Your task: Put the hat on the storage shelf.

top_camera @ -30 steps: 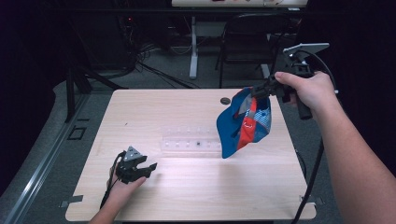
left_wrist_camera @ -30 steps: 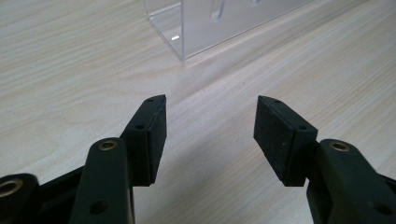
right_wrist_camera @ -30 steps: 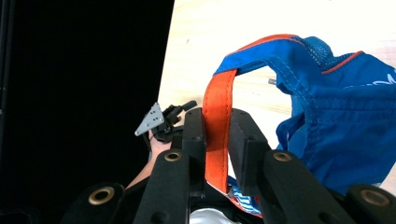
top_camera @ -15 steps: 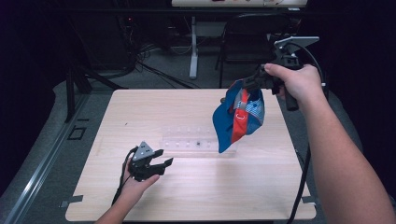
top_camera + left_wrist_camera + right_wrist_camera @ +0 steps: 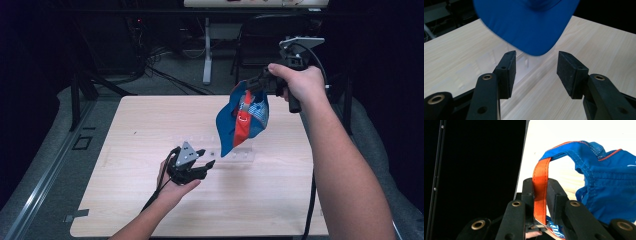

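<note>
Orange strap (image 5: 540, 186) sits clenched between the right gripper's (image 5: 541, 192) jaws, the one hold keeping the blue cap (image 5: 243, 120) hanging above the table (image 5: 125, 125). Below the cap's brim, the left gripper (image 5: 536, 71) has just been narrowing its jaws, which stand apart with nothing between them. Its pads frame the brim's tip from underneath, apart from it. A clear plastic stand (image 5: 235, 152) lies on the table under the cap. Risk: the swinging brim may slip past the left pads as they close, or the thin strap may slide from the right grip, dropping the cap.
</note>
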`<state>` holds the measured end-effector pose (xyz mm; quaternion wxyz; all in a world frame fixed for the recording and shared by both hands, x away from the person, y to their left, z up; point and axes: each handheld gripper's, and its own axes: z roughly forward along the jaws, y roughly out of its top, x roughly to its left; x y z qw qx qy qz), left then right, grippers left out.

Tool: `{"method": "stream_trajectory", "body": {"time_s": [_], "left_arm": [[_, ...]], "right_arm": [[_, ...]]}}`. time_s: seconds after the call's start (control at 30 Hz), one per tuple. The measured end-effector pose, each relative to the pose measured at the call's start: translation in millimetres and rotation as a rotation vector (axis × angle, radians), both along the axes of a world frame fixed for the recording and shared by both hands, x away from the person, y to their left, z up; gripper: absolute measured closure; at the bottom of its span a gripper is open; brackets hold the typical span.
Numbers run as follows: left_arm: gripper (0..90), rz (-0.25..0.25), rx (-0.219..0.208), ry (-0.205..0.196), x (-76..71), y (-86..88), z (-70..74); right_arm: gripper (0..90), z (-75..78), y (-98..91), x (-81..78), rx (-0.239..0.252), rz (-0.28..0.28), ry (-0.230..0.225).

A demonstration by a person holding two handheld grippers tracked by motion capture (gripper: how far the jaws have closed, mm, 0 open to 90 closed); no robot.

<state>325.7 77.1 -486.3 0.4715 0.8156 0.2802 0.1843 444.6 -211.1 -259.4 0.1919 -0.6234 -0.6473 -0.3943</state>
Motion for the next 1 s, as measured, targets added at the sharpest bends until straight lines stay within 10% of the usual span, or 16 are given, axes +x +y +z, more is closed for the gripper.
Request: {"method": "stream_trajectory", "body": {"time_s": [0.37,1.0], "left_arm": [[59.2,0.013,0.088,-0.060,4.0,-34.0,-2.0],[85.5,0.034,0.113,-0.063,8.5,-16.1,-2.8]], "right_arm": [[77.3,-4.6,13.6,2.9,-0.003,0.023,0.017],[77.1,-9.5,22.0,4.3,-0.014,0.053,0.021]]}}
